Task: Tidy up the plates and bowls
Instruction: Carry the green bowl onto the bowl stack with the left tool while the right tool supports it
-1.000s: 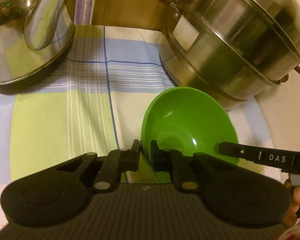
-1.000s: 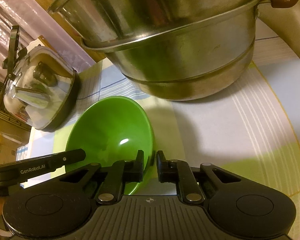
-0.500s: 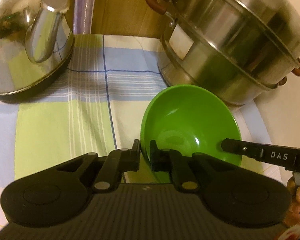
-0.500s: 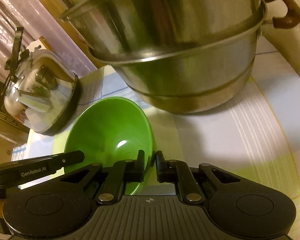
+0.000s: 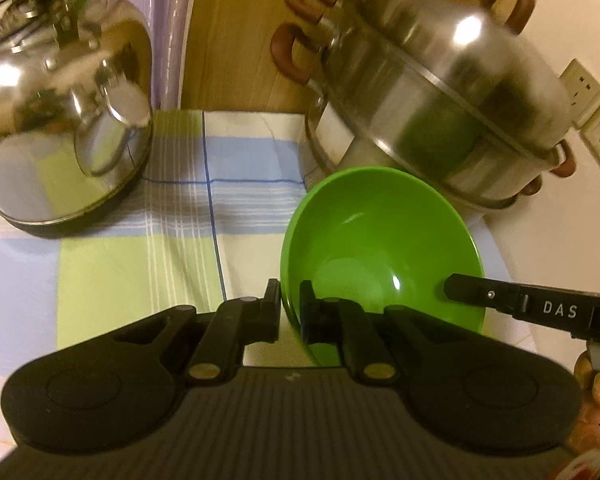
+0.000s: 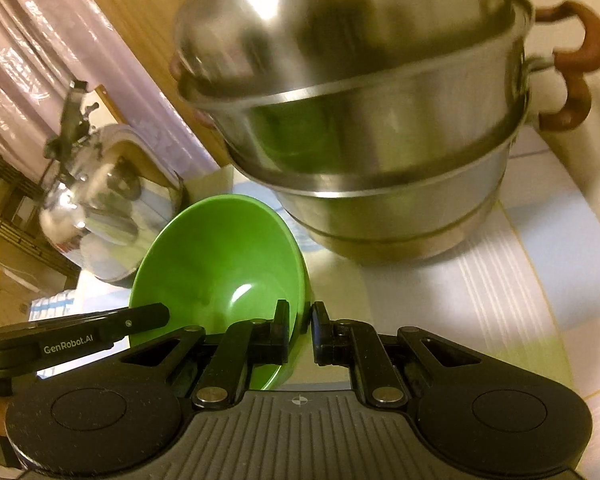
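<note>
Both hand-held grippers, left (image 5: pixel 290 304) and right (image 6: pixel 301 322), clamp opposite rims of the green bowl (image 5: pixel 380 248), carried just above the desk (image 5: pixel 140 280) beside the steamer pot (image 5: pixel 440 120). Next: probably find its stacking place, lower level.

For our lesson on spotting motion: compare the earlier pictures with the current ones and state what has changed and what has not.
Both grippers have risen and pulled back with the green bowl: the steamer pot and kettle now show their tops. Unchanged: the left gripper and right gripper stay clamped on opposite sides of the bowl's rim; pot and kettle stay on the checked cloth.
</note>
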Demonstrator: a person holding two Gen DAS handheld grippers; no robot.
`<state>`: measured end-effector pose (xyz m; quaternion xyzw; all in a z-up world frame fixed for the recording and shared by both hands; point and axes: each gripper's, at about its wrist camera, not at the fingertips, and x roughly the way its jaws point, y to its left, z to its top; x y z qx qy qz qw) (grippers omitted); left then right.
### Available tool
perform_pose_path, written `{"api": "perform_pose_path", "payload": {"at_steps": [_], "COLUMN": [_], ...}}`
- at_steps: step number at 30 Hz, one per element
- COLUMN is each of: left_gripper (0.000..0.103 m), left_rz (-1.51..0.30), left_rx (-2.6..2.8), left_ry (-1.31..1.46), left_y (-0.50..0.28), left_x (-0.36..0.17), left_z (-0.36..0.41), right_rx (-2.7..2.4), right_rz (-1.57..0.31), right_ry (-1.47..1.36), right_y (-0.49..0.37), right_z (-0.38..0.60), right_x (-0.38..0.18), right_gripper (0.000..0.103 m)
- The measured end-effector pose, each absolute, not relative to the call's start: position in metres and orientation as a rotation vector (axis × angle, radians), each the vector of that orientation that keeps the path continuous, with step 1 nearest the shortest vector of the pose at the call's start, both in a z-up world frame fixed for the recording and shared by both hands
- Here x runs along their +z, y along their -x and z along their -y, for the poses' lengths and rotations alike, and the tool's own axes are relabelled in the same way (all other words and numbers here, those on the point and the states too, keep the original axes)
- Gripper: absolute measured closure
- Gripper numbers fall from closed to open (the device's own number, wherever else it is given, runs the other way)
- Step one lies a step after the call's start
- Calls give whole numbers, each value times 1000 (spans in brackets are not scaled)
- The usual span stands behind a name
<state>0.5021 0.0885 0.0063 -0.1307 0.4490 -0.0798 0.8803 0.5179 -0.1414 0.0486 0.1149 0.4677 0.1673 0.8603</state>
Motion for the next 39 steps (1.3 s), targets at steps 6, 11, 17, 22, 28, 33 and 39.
{"api": "perform_pose_path", "payload": {"at_steps": [6, 11, 17, 22, 28, 33, 39], "left_gripper": [95, 95, 95, 95, 95, 95, 95], "left_rz": [-941, -949, -963, -971, -998, -1026, -1056], "left_rx": [-164, -154, -142, -128, -117, -109, -112], "left_ry": [282, 269, 251, 252, 250, 244, 246], "left_y": [-479, -446, -411, -389, -370, -364, -362], "left_x": [38, 61, 72, 75, 70, 58, 42], "left_z": [-90, -87, -87, -90, -91, -88, -83], "right_rx": [368, 392, 410, 421, 430, 428, 424], "right_rz": [-970, -972, -990, -998, -1017, -1040, -1069], "right_ry": [-229, -217, -212, -199, -206, -192, -191], "right_y": [-501, -477, -443, -422, -404, -397, -395], "right_z": [138, 136, 135, 132, 134, 134, 139], "right_x": [83, 105, 117, 122, 117, 108, 94], "right_gripper": [92, 92, 92, 92, 92, 92, 92]}}
